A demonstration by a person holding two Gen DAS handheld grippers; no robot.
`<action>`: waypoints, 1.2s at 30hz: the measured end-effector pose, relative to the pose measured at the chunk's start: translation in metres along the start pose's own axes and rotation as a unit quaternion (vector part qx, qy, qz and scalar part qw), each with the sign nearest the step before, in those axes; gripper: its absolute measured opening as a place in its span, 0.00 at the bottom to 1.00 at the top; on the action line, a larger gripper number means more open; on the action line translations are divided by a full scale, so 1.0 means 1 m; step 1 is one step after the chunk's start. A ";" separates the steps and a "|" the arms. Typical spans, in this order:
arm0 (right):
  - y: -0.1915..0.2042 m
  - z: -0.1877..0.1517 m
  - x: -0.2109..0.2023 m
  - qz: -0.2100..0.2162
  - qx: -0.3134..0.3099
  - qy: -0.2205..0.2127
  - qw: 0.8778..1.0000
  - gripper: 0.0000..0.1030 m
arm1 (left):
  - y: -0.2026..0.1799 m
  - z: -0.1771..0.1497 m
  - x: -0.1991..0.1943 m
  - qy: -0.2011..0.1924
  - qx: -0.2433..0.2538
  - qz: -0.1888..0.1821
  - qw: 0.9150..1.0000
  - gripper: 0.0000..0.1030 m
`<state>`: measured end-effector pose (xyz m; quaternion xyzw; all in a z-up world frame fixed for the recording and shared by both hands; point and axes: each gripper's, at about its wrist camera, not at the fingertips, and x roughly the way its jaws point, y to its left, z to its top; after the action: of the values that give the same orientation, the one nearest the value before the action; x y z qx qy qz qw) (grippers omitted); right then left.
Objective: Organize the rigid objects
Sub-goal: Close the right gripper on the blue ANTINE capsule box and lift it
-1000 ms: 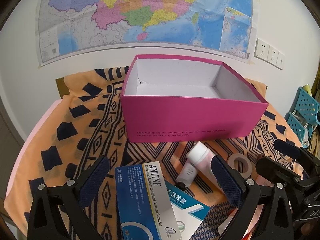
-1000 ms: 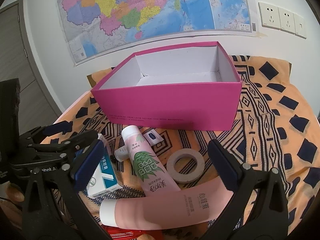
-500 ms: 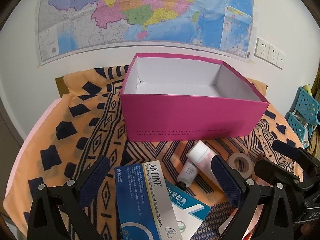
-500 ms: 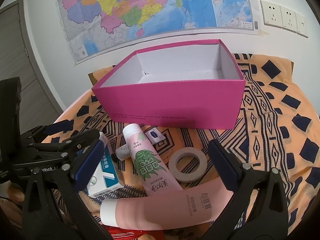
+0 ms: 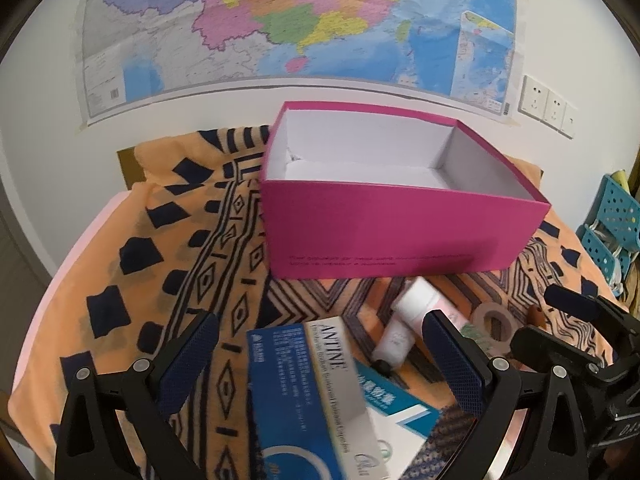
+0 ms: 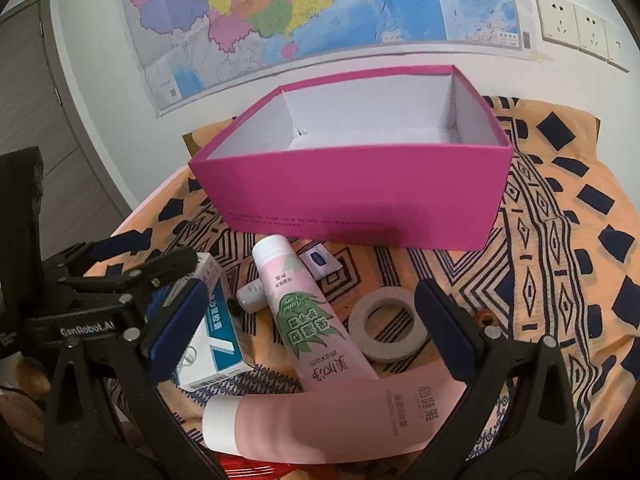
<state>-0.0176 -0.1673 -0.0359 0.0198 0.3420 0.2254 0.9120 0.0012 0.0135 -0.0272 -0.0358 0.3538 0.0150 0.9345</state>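
An empty magenta box [image 5: 400, 224] [image 6: 360, 200] stands open on the patterned cloth. In front of it lie a blue medicine box [image 5: 304, 396], a white and teal box [image 5: 386, 400] [image 6: 212, 332], a small white bottle [image 5: 394, 342] [image 6: 252, 296], a pink tube with green leaves [image 6: 308, 320], a plain pink tube [image 6: 340, 420], a tape ring [image 6: 386, 330] [image 5: 494, 320] and a small sachet [image 6: 320, 260]. My left gripper [image 5: 320, 340] is open above the blue box. My right gripper [image 6: 312, 312] is open over the two tubes, holding nothing.
The orange and navy cloth [image 5: 160, 264] covers the table up to a white wall with a map [image 5: 280, 20]. Wall sockets [image 6: 576, 28] are at the right. A blue perforated rack [image 5: 612, 224] stands off the table's right side. A grey door [image 6: 36, 120] is at the left.
Both grippers have drifted slightly, so the box and the objects sit a little higher in each view. Both stay open and nothing has been taken hold of.
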 end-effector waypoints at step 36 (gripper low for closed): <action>0.042 0.004 0.047 0.133 -0.028 0.079 0.988 0.67 | 0.028 -0.037 0.002 0.077 0.023 -0.116 0.990 0.99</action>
<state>0.0001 -0.1093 -0.0538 0.0217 0.4013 0.3549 0.8441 -0.0226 0.0382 -0.0576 -0.0558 0.4182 -0.1044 0.9006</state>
